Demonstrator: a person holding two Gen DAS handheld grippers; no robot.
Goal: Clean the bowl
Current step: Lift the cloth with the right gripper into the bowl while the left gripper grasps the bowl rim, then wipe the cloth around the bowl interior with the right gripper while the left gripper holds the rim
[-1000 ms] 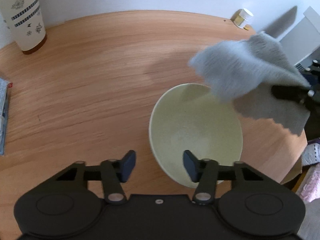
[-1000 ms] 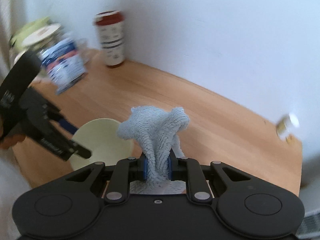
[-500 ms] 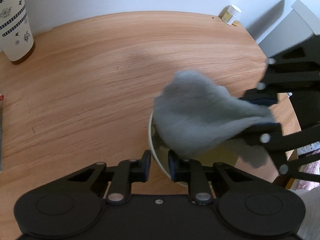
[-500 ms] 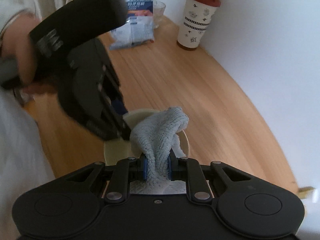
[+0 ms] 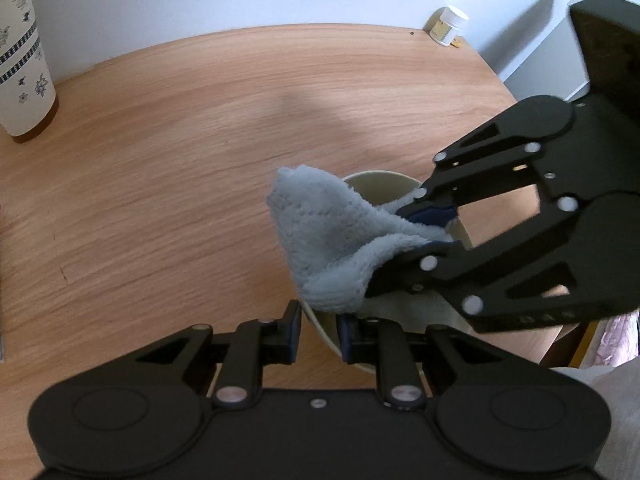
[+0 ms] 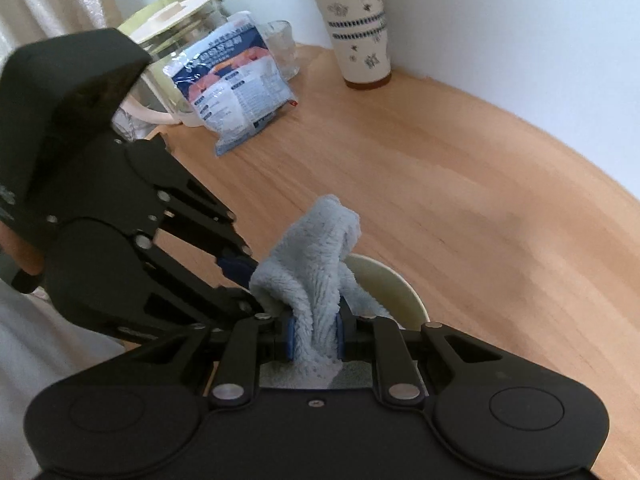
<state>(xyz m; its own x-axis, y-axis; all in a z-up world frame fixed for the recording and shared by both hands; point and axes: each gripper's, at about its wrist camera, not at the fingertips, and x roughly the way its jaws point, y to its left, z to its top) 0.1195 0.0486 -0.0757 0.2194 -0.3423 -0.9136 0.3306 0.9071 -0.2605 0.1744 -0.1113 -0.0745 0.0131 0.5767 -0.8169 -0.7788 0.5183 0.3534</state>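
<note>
A pale cream bowl (image 5: 380,184) stands on the round wooden table (image 5: 160,160). My left gripper (image 5: 318,330) is shut on the bowl's near rim, one finger outside and one inside. My right gripper (image 6: 314,338) is shut on a light blue fluffy cloth (image 6: 316,264) and holds it down into the bowl (image 6: 394,292). In the left wrist view the cloth (image 5: 328,240) covers most of the bowl's inside, with the right gripper (image 5: 424,232) reaching in from the right.
A tall patterned cup (image 6: 358,24) stands by the wall, also in the left wrist view (image 5: 20,56). A blue-and-white packet (image 6: 232,84), a glass (image 6: 284,48) and a lidded jug (image 6: 176,40) sit at the table's far end. A small white-capped jar (image 5: 446,26) is near the back edge.
My left gripper closed on the bowl's rim. My right gripper swung in from the right and lowered the cloth into the bowl.
</note>
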